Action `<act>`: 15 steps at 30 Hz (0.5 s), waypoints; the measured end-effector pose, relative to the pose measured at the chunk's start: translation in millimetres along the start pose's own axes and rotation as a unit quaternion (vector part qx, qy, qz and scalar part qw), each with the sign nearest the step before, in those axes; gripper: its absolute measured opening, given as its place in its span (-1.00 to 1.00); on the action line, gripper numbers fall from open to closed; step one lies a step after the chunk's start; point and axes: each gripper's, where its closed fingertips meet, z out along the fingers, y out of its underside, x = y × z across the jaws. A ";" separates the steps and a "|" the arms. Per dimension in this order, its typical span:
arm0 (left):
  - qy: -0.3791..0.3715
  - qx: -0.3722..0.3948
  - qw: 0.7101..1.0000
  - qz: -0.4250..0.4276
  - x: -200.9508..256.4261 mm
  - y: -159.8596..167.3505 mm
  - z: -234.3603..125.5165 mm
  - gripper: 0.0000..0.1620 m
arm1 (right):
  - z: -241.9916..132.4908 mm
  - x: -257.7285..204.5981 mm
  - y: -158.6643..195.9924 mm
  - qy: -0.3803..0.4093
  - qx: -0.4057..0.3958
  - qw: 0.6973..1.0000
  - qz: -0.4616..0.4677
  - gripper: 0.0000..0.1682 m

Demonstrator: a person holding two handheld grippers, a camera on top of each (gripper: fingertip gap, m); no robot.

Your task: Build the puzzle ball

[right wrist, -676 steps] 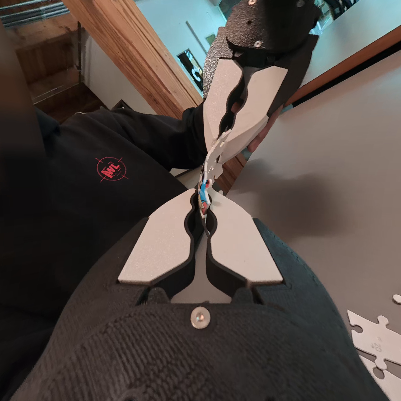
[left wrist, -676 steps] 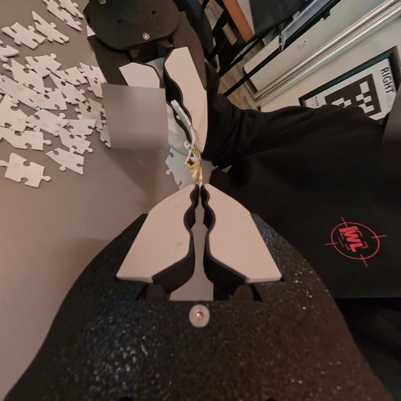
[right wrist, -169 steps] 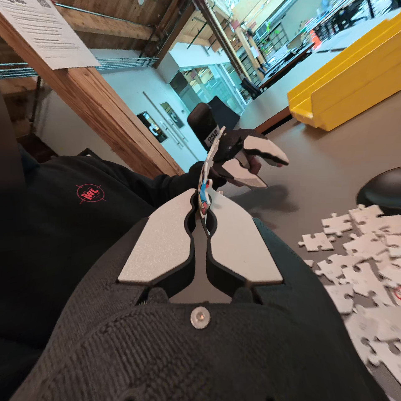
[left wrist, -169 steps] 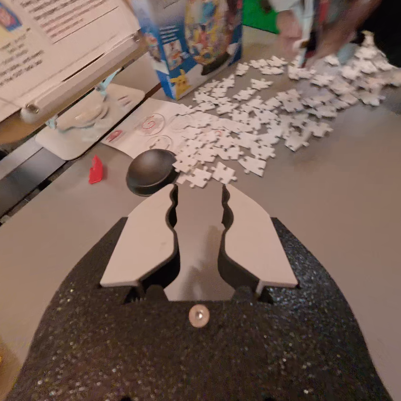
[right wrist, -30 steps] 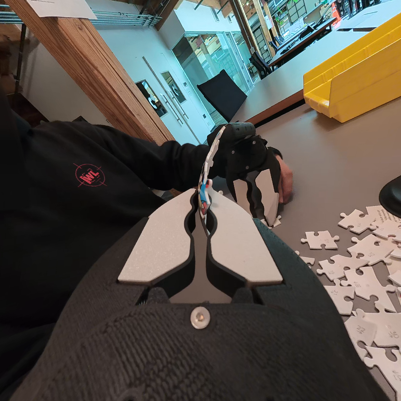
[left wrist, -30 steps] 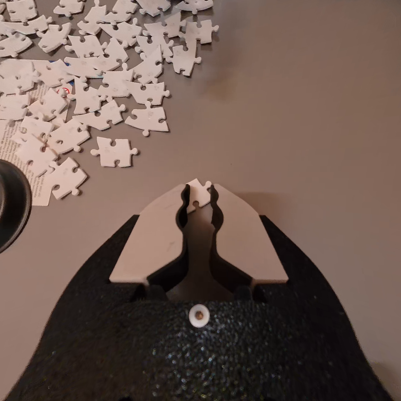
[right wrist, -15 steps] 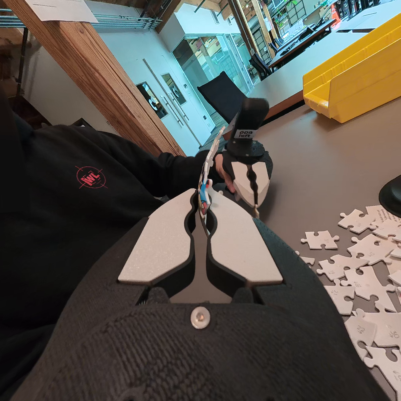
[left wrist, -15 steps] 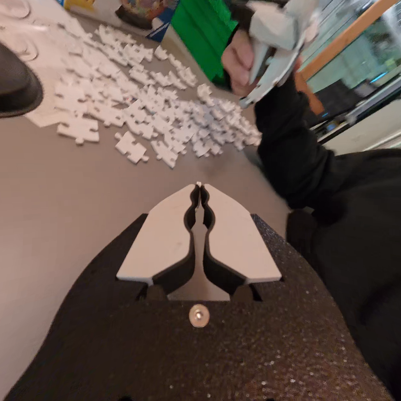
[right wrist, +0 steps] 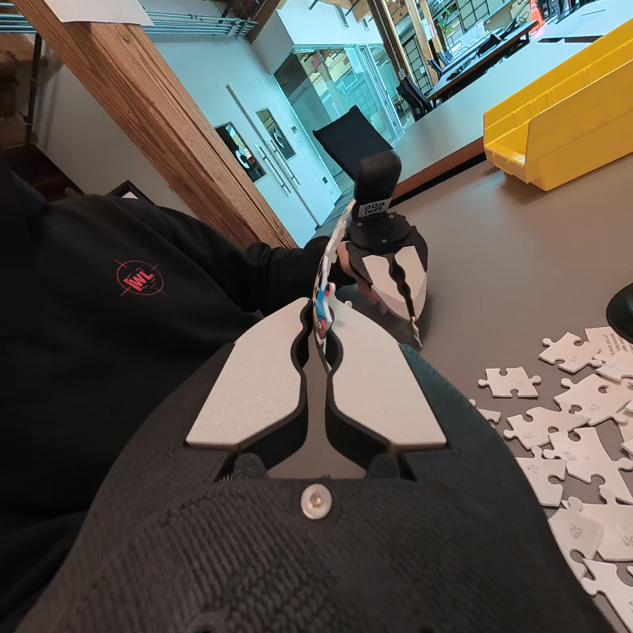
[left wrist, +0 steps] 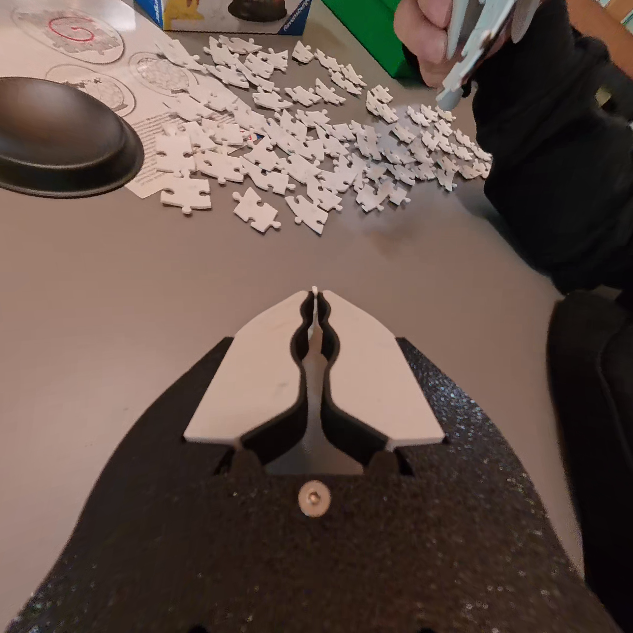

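My left gripper (left wrist: 314, 293) is shut on one white puzzle piece (left wrist: 314, 301), seen edge-on between its tips, held above the grey table (left wrist: 137, 308). It also shows in the right wrist view (right wrist: 412, 320), with the piece (right wrist: 415, 331) sticking out below its tips. My right gripper (right wrist: 322, 305) is shut on a curved strip of joined pieces (right wrist: 329, 263) with a coloured print, held upright near the person's chest. That gripper and strip show blurred at the top right of the left wrist view (left wrist: 469, 51). Many loose white pieces (left wrist: 308, 147) lie face down on the table.
A black dome-shaped stand (left wrist: 58, 137) sits at the left by printed sheets (left wrist: 68, 37). The puzzle box (left wrist: 222, 13) and a green box (left wrist: 370, 30) stand at the back. A yellow bin (right wrist: 565, 130) lies on the table's far side. The person's black sleeve (left wrist: 555, 164) is at the right.
My left gripper, tips down around a single piece on the table a second ago, has shut on it, lifted it and swung up toward the right gripper. The right gripper has kept its strip.
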 end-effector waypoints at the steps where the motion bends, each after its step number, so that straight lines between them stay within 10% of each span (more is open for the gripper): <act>1: 0.000 0.002 1.000 -0.002 -1.8 0.0 -1.1 -0.99 | 0.2 -0.2 -0.1 0.000 0.000 1.000 0.000 -0.95; 15: 0.007 -0.047 0.997 0.058 -2.5 13.0 -5.3 -0.98 | 0.2 -0.8 -0.3 -0.002 0.001 1.000 0.001 -0.95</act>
